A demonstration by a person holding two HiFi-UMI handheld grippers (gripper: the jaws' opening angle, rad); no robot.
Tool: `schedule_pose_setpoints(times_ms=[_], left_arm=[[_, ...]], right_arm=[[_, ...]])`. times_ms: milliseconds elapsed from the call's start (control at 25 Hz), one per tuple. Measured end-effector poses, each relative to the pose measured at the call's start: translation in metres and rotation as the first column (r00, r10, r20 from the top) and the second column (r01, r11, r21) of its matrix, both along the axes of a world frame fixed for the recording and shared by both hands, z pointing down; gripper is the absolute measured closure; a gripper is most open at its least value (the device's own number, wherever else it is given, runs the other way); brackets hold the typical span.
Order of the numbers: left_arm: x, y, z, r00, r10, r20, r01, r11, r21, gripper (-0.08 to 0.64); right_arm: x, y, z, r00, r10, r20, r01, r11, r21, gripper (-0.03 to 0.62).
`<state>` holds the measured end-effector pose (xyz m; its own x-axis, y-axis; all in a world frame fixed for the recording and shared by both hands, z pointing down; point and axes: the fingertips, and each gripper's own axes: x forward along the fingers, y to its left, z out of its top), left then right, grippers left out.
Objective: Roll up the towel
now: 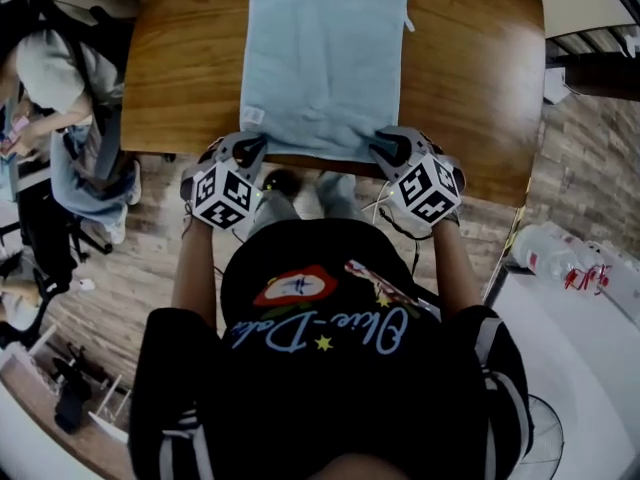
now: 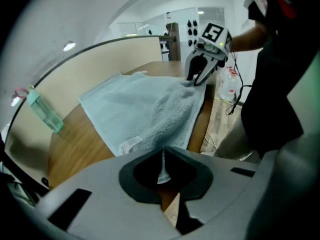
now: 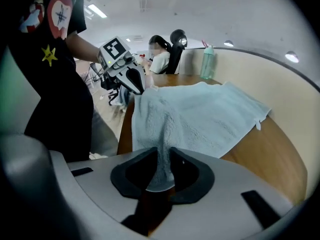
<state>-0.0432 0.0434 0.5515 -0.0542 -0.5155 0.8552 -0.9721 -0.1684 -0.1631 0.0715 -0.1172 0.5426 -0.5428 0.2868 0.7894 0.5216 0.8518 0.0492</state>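
A pale blue towel [image 1: 325, 58] lies flat on the wooden table [image 1: 190, 58], its near edge at the table's front edge. My left gripper [image 1: 250, 150] is shut on the towel's near left corner; in the left gripper view [image 2: 162, 171] a thin fold of the towel [image 2: 145, 109] stands pinched between the jaws. My right gripper [image 1: 388, 148] is shut on the near right corner, and the right gripper view [image 3: 162, 171] shows a thicker bunch of towel [image 3: 200, 114] squeezed between the pads. Each gripper appears in the other's view: the right gripper [image 2: 197, 76] and the left gripper [image 3: 135, 81].
A translucent green bottle [image 2: 45, 114] stands on the table's left side near the curved wall [image 3: 207, 64]. A seated person [image 1: 50, 78] is to the left of the table. Plastic bottles [image 1: 570, 258] lie on a white surface at the right.
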Motion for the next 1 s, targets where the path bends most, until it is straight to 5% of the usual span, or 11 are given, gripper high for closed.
schedule_pose_setpoints(times_ms=[80, 280, 520, 800, 1000], left_arm=[[0.0, 0.002, 0.001, 1.0, -0.006, 0.025, 0.006, 1.0, -0.001, 0.545], [-0.001, 0.011, 0.0, 0.998, -0.032, 0.063, 0.032, 0.999, -0.004, 0.551], [-0.005, 0.014, -0.003, 0.972, -0.006, 0.235, 0.01, 1.0, -0.016, 0.546], [-0.014, 0.01, 0.005, 0.969, -0.077, 0.233, 0.082, 0.997, -0.013, 0.555], [-0.015, 0.013, -0.011, 0.945, -0.103, 0.311, 0.102, 0.995, 0.022, 0.555]], right_arm=[[-0.001, 0.004, 0.001, 1.0, 0.002, 0.006, -0.002, 1.0, -0.013, 0.547], [0.003, 0.001, -0.002, 0.999, 0.038, 0.037, -0.037, 0.999, -0.032, 0.557], [0.006, 0.003, -0.003, 0.999, 0.03, 0.043, -0.028, 0.999, -0.044, 0.557], [0.002, 0.002, -0.004, 0.998, 0.016, 0.065, -0.012, 0.997, -0.07, 0.557], [0.003, 0.001, -0.02, 0.992, 0.045, 0.117, -0.032, 0.993, -0.111, 0.557]])
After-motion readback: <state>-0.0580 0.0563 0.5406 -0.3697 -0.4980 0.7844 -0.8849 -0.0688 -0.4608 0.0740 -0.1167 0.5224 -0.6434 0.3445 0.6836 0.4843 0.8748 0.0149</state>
